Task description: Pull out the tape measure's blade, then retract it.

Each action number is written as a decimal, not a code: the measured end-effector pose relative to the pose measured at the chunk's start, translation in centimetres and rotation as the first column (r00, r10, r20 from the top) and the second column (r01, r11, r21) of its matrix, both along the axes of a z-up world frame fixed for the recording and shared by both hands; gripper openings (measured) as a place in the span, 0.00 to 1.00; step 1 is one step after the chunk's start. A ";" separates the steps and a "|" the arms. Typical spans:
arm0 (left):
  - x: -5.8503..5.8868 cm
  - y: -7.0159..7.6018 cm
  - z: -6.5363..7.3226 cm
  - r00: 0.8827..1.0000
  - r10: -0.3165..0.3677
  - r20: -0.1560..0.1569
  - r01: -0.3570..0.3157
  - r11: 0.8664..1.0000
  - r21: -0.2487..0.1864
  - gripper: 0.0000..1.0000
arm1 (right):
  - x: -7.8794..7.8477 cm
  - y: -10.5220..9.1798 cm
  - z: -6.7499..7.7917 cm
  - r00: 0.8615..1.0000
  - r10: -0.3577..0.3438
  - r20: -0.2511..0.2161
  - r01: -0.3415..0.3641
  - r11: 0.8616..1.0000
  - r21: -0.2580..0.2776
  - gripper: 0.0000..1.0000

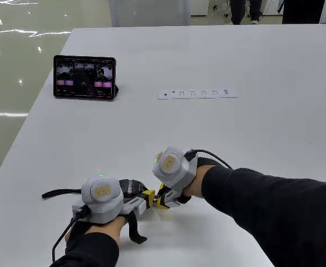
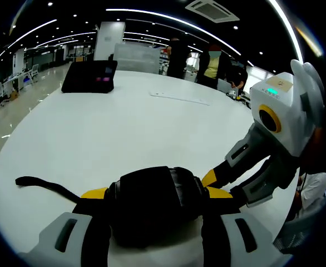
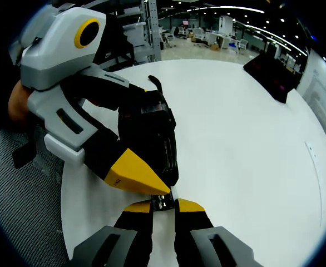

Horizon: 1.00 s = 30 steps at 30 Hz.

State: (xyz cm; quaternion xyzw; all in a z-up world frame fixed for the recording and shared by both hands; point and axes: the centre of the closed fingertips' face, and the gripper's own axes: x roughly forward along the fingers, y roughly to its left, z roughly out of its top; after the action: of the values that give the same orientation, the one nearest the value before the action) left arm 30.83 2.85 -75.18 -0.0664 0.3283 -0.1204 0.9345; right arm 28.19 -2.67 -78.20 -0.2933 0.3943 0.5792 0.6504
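Head view: your left tool [image 1: 142,197] is clamped around the round black tape measure case [image 1: 131,187], low on the white tabletop [image 1: 207,128] near its front edge, black strap [image 1: 57,193] trailing left. Left gripper view: your right tool [image 2: 216,181] meets the case. Right gripper view: its jaws pinch the silver blade hook [image 3: 162,202]; a skewed pull could slip it. Open tabletop lies rightward
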 end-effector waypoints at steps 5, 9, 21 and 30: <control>0.0 0.0 0.0 1.000 -0.002 0.000 0.002 1.000 0.000 0.62 | 0.0 0.2 0.0 1.000 0.002 0.001 -0.002 1.000 0.008 0.11; 0.0 0.0 0.0 1.000 0.000 0.003 0.000 1.000 0.000 0.62 | -0.1 0.5 0.0 1.000 0.003 0.001 -0.003 1.000 0.012 0.11; 0.0 -0.1 0.0 1.000 -0.007 0.007 0.007 1.000 0.002 0.62 | -0.1 0.8 -0.1 1.000 -0.001 0.010 0.001 1.000 0.025 0.11; -0.1 -0.1 0.1 1.000 -0.005 0.019 0.005 1.000 0.013 0.63 | 0.0 0.8 -0.1 0.999 0.009 0.036 -0.010 0.999 0.040 0.12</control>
State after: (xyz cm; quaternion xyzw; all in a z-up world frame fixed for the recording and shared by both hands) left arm 30.76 2.72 -75.05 -0.0586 0.3201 -0.1214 0.9377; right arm 28.16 -1.83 -78.29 -0.2924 0.3697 0.5846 0.6603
